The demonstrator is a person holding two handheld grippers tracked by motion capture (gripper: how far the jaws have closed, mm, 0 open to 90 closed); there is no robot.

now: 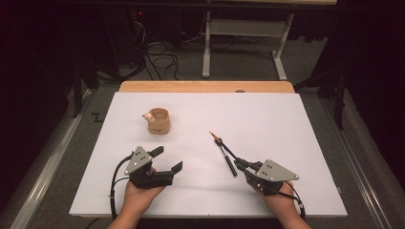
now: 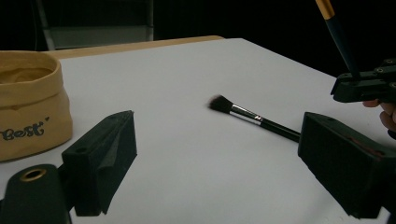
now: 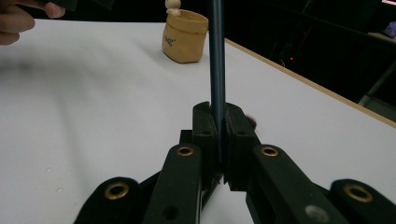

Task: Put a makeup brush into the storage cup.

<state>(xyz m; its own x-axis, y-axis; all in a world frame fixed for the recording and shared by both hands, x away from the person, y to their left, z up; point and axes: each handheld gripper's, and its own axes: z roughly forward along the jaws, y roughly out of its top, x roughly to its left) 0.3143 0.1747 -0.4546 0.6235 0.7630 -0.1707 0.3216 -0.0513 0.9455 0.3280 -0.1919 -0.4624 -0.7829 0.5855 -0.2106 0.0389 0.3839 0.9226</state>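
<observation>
Brushes are the business here: the right gripper (image 1: 240, 162) is clamped on a slim brush (image 1: 223, 145) with a dark handle and an orange-gold tip, its jaws pinching the handle so the shaft sticks out ahead toward the middle of the white board (image 1: 267, 114). A second brush (image 2: 254, 118), black-handled with a metal ferrule and a soft dark tuft, lies flat on the board just beside the first, probably waiting for the left gripper (image 1: 168, 159), which stands with jaws spread wide and nothing between them, near the board's front edge. Toward the back left sits a small tan fabric pouch (image 1: 158, 121), soft-walled and open-topped, with a pale knob at its rim, a likely place for both brushes.
</observation>
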